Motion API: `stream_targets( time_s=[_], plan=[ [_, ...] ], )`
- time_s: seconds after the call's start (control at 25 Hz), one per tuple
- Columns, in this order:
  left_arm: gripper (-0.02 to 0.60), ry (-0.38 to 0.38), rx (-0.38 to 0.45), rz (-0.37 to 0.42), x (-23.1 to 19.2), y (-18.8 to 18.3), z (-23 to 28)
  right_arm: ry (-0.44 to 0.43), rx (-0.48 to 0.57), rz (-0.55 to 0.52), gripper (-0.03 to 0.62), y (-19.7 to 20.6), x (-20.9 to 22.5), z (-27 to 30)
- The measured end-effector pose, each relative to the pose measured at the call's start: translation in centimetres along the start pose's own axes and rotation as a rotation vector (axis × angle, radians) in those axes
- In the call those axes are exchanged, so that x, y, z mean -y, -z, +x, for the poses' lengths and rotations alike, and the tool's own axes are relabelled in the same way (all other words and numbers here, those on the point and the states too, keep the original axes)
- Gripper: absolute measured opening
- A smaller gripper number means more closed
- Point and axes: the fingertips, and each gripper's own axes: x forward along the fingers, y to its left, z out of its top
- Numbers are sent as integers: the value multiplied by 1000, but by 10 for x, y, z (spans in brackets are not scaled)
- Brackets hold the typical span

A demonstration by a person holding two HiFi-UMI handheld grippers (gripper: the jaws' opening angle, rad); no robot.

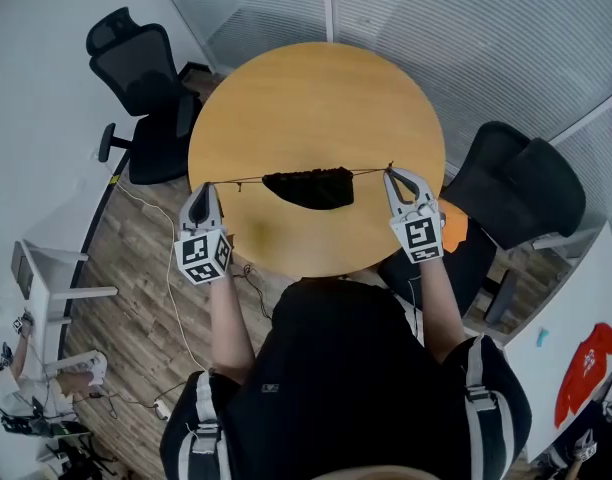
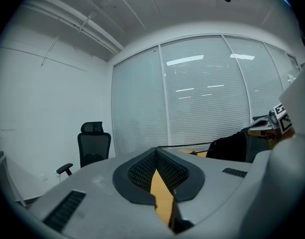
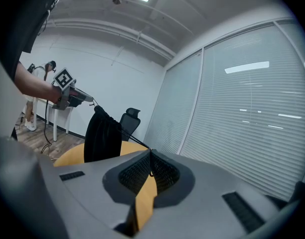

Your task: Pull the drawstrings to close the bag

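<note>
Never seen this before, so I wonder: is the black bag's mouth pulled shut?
Nearly shut: the black bag hangs with its top puckered along taut drawstrings; any remaining gap cannot be told.

Bare table [image 1: 316,98] beyond bag [image 1: 308,186], left chair [image 1: 146,78], right chair [image 1: 526,193]

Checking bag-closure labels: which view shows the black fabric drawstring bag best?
Head view: the whole black fabric drawstring bag shows, strung on taut thin cords over the round wooden table. Right gripper view shows it side-on, hanging. Left gripper view catches only a dark part at right.
</note>
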Motion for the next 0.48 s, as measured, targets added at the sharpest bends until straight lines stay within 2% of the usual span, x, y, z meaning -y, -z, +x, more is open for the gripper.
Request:
stream_targets(
  time_s=[0.32, 0.48],
  plan=[
    [15, -33, -15, 12, -2, 5, -11, 1, 1, -5, 60, 7, 4, -4],
    [15, -38, -15, -28, -3, 10, -13, 5, -3, -3, 60, 11, 8, -5]
  ],
)
